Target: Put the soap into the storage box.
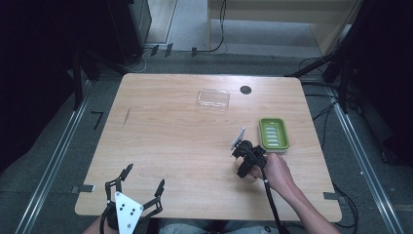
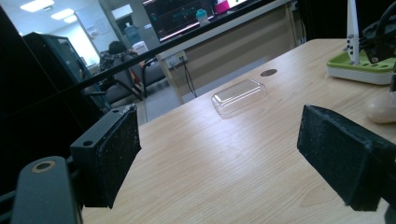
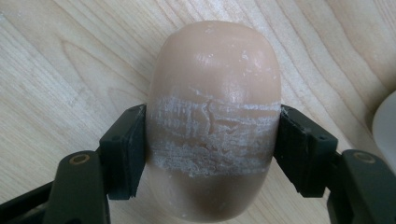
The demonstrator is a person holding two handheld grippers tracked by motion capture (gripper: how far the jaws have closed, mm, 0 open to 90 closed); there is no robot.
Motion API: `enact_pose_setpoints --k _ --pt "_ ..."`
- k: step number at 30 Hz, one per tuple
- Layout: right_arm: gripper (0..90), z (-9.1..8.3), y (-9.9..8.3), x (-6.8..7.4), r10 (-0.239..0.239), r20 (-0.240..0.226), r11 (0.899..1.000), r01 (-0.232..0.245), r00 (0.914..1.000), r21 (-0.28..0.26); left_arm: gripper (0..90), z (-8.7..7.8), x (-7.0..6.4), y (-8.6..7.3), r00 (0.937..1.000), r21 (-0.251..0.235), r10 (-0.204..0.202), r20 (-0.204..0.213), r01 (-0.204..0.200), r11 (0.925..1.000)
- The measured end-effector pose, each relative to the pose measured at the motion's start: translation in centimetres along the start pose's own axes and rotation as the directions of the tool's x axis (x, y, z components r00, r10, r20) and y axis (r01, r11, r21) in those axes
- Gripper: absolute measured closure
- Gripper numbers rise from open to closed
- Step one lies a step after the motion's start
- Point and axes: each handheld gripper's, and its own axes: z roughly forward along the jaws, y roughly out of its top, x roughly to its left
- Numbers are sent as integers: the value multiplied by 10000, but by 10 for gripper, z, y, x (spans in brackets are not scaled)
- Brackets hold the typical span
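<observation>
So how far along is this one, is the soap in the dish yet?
Not yet. Done: the right gripper has its fingers pressed on the soap bar, low over the table. Left: moving it into the green soap dish. The left gripper waits open; the clear lid lies apart.

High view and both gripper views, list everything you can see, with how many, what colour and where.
Oval peach soap bar: one, peach, on the table between the right tongs' pads.
Green rectangular soap dish: one, green with a white base, right side of the table.
Clear plastic lid: one, transparent, far middle of the table.
Light wooden table: one, pale wood, with a dark round hole near its far edge.
Left tongs: one, black, open, near left edge.
Right tongs: one, black, closed on the soap.
</observation>
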Motion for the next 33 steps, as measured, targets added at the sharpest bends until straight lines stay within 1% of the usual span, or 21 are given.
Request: enact_pose_setpoints --k 1,5,12,13,17,22,23,25,26,28,33 --pt "327 0 0 0 8 27 10000 -8 10000 81 138 0 0 0 10000 2 5 1 -5 10000" --pt "328 -2 -1 -2 24 5 9999 -25 10000 108 138 0 0 0 10000 3 -2 -28 2 10000" --pt "328 -11 -4 -7 123 48 9999 -122 9999 -63 138 0 0 0 10000 -15 -29 -35 29 10000" --pt "328 -12 -4 -8 206 22 9998 -206 9998 -83 138 0 0 0 10000 -20 -36 -49 36 10000" --pt "329 -15 -6 -10 222 17 9997 -222 9998 -79 138 0 0 0 10000 -19 -34 -58 34 10000" --pt "329 -18 -8 -13 256 -44 9994 -256 9997 -216 138 0 0 0 10000 -23 -56 -50 56 10000" --pt "329 -21 -9 -14 323 -74 9990 -325 9995 -292 138 0 0 0 10000 -22 -59 -52 59 10000" --pt "329 -23 -9 -15 285 -70 9991 -287 9996 -296 138 0 0 0 9999 -33 -85 -58 85 10000" --pt "329 -26 -10 -17 395 -79 9984 -398 9992 -389 139 0 0 0 9999 -44 -109 -75 109 9999" --pt "329 -29 -12 -19 447 -74 9978 -450 9990 -487 138 0 0 0 9999 -42 -84 -60 83 10000" --pt "330 -34 -16 -25 579 -64 9970 -581 9983 -503 138 0 0 0 10000 -31 -59 -30 59 10000"
